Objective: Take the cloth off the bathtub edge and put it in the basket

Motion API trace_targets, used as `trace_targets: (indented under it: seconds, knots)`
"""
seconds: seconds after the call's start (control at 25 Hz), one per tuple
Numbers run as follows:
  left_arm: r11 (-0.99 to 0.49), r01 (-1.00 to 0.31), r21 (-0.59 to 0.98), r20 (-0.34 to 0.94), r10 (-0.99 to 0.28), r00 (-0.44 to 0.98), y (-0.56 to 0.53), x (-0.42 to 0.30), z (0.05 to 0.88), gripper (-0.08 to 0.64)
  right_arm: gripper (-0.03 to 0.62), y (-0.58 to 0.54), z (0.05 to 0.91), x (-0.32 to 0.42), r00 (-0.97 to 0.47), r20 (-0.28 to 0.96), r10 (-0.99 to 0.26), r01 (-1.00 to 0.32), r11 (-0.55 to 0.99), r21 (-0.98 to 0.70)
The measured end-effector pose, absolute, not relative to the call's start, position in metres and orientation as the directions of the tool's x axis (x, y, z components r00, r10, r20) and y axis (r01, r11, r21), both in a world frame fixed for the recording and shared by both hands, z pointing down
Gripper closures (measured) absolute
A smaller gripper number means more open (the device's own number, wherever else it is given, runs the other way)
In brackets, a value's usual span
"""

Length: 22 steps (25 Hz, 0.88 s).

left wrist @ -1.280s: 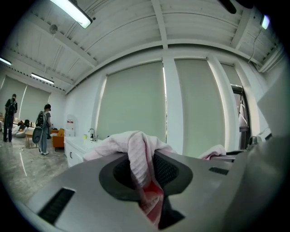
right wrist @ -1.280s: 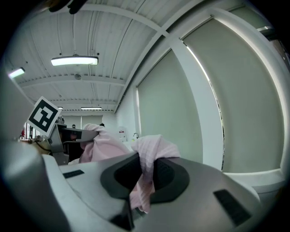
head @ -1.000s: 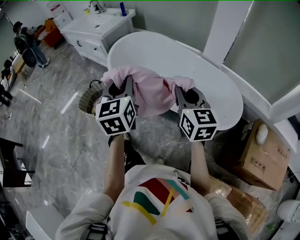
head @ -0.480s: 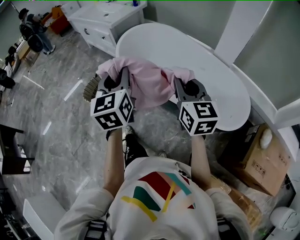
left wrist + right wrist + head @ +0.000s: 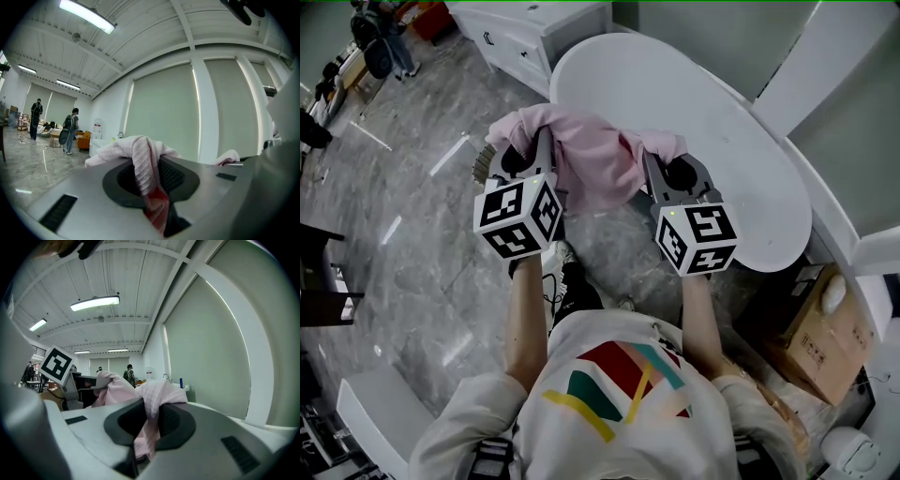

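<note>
Pink cloth (image 5: 592, 169), off the bathtub (image 5: 703, 122) and hanging just in front of its near edge, stretched between two pinches. Narrow grip of the left gripper (image 5: 546, 155) on one bunched end, narrow grip of the right gripper (image 5: 648, 167) on the other end. On the floor near the bathtub's end, the basket (image 5: 483, 161), half hidden under the left gripper.

Possible trouble from here: thin folds slipping out of one pinch and dropping on the floor, short of the basket. Also possible: the loose middle catching on the basket rim, or one end released too early, leaving cloth draped outside.
</note>
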<state>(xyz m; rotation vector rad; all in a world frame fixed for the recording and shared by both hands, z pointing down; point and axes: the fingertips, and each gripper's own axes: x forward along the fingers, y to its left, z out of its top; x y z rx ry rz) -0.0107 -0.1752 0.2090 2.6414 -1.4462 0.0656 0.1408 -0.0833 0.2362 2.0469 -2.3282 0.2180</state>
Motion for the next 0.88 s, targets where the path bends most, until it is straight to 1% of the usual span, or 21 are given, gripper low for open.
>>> trace_targets:
  seconds: [0.08, 0.2, 0.36, 0.68, 0.88]
  knots:
    - [-0.533, -0.839, 0.107, 0.100, -0.834, 0.543, -0.192, -0.017, 0.209, 0.474, 0.543, -0.098, 0.236, 0.137, -0.131, 0.123, -0.984, -0.990, 0.125, -0.060]
    - [-0.529, -0.840, 0.120, 0.096, -0.836, 0.540, -0.219, -0.029, 0.207, 0.474, 0.543, -0.126, 0.234, 0.132, -0.135, 0.124, -0.983, -0.990, 0.127, -0.068]
    - [-0.515, -0.848, 0.127, 0.075, -0.848, 0.525, -0.267, -0.049, 0.198, 0.474, 0.543, -0.182, 0.223, 0.115, -0.158, 0.115, -0.981, -0.987, 0.153, -0.051]
    - [-0.489, -0.865, 0.110, 0.063, -0.865, 0.497, -0.371, -0.114, 0.182, 0.474, 0.543, -0.306, 0.201, 0.040, -0.214, 0.108, -0.971, -0.976, 0.217, 0.018]
    - [-0.463, -0.881, 0.097, 0.074, -0.880, 0.470, -0.430, -0.161, 0.186, 0.474, 0.543, -0.371, 0.201, -0.007, -0.248, 0.110, -0.962, -0.968, 0.252, 0.017]
